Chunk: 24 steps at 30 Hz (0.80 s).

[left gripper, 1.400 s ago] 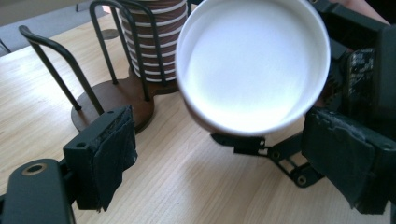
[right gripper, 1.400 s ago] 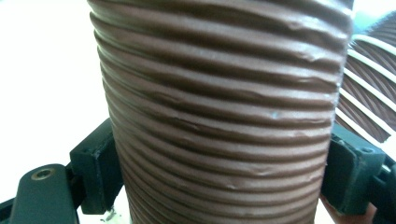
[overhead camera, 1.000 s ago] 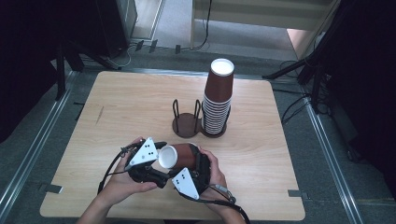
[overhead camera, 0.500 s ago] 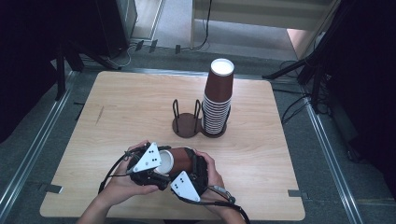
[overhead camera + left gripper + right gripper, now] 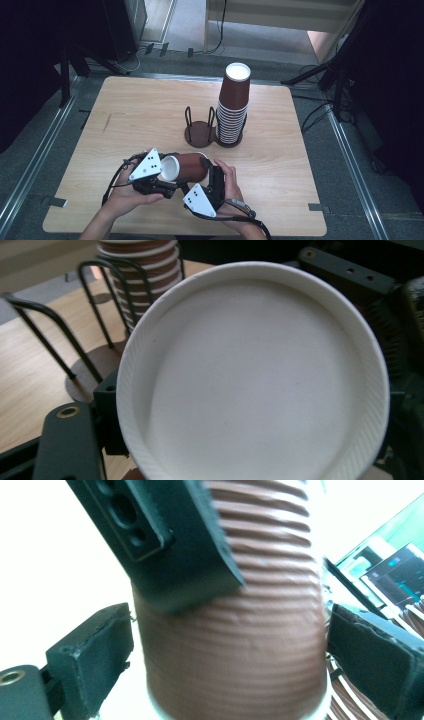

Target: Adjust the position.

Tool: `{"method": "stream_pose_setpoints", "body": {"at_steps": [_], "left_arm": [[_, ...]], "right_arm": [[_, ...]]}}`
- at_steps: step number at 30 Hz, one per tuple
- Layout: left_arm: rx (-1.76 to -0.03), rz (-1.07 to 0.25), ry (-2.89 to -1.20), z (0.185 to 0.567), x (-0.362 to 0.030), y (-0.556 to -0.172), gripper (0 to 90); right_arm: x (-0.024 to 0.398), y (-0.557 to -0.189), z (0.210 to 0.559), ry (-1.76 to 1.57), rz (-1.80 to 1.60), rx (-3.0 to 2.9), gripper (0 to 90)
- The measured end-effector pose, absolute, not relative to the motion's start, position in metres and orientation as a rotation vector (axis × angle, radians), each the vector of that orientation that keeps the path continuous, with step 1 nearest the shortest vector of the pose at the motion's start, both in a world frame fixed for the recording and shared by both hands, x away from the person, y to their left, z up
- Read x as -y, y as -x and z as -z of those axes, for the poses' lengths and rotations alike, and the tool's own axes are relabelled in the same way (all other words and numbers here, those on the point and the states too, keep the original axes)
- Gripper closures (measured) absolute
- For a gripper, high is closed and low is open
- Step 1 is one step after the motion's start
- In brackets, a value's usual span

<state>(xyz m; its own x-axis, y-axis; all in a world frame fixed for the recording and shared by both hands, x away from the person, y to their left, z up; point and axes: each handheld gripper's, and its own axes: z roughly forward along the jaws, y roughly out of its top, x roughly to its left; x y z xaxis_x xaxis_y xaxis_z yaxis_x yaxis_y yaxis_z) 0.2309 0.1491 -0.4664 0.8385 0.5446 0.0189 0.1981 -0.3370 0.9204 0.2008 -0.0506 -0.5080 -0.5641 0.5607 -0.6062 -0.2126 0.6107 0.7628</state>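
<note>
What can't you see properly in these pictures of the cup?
- The cup: its base is hidden in the high view behind the right gripper and the hand.
- Its rim is cut off by the bottom edge in the left gripper view.
- Cup stack: the cup covers most of it in the left gripper view.
- Right gripper view: glare whitens the background.
</note>
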Motion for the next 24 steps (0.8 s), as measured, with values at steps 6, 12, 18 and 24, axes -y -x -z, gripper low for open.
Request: {"method": "stream_pose_setpoints", "body": {"at_steps": [6, 12, 18, 24], "left_arm": [[-0.595, -0.420, -1.817, 0.466, -0.164, -0.234, 20.9], [-0.635, -0.486, -1.740, 0.468, -0.172, -0.235, 20.7], [-0.645, -0.500, -1.663, 0.471, -0.175, -0.235, 20.3], [-0.653, -0.516, -1.635, 0.471, -0.177, -0.234, 20.4]], "right_arm": [[0.059, -0.202, 0.497, -0.366, -1.132, -1.899, 4.0], [0.065, -0.206, 0.492, -0.469, -1.176, -1.895, 4.1], [0.070, -0.207, 0.488, -0.585, -1.271, -1.882, 4.8], [0.076, -0.217, 0.487, -0.863, -1.376, -1.851, 8.1]]}}
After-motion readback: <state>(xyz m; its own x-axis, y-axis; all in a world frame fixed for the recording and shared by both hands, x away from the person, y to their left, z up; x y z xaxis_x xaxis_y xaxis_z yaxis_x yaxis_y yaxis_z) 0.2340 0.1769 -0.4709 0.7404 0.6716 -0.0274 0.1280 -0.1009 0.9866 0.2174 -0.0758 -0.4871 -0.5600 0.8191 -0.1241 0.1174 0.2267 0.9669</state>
